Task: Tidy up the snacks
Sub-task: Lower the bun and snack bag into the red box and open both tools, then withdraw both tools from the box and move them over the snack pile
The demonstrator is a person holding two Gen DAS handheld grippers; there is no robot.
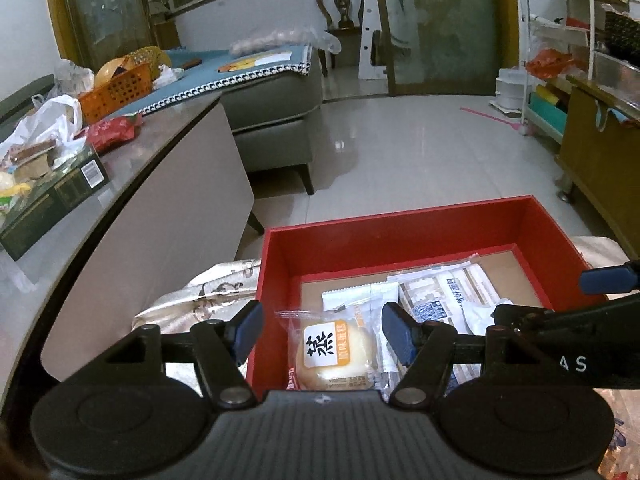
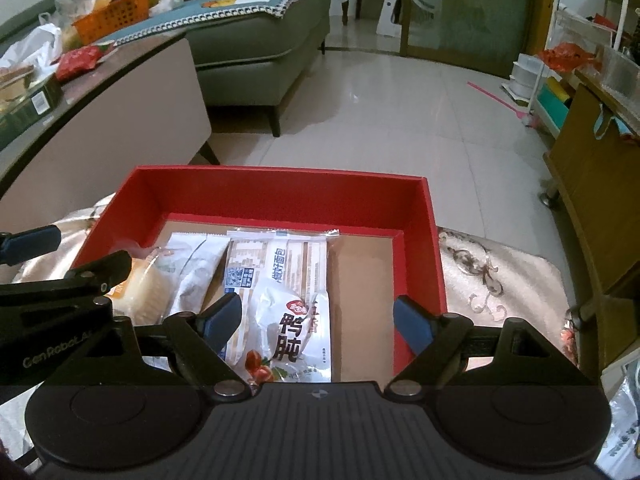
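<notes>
A red box [image 1: 400, 236] [image 2: 420, 240] sits on a patterned cloth and holds several snack packets. A wrapped round cake [image 1: 336, 354] [image 2: 140, 284] lies at its left end. A white packet with red print [image 2: 294, 328] lies on a longer white packet [image 2: 276, 256] [image 1: 452, 292]. My left gripper [image 1: 322, 330] is open and empty, straddling the cake just above it. My right gripper [image 2: 318, 320] is open and empty, straddling the white packet with red print. Each gripper shows at the edge of the other's view.
A low table [image 1: 132, 184] on the left carries a dark box [image 1: 52, 196], a red packet [image 1: 112, 132], plastic bags and an orange basket [image 1: 116, 92]. A grey sofa [image 1: 272, 120] stands behind it. A wooden cabinet [image 1: 600, 160] and a rack [image 1: 560, 40] stand at right, tiled floor between.
</notes>
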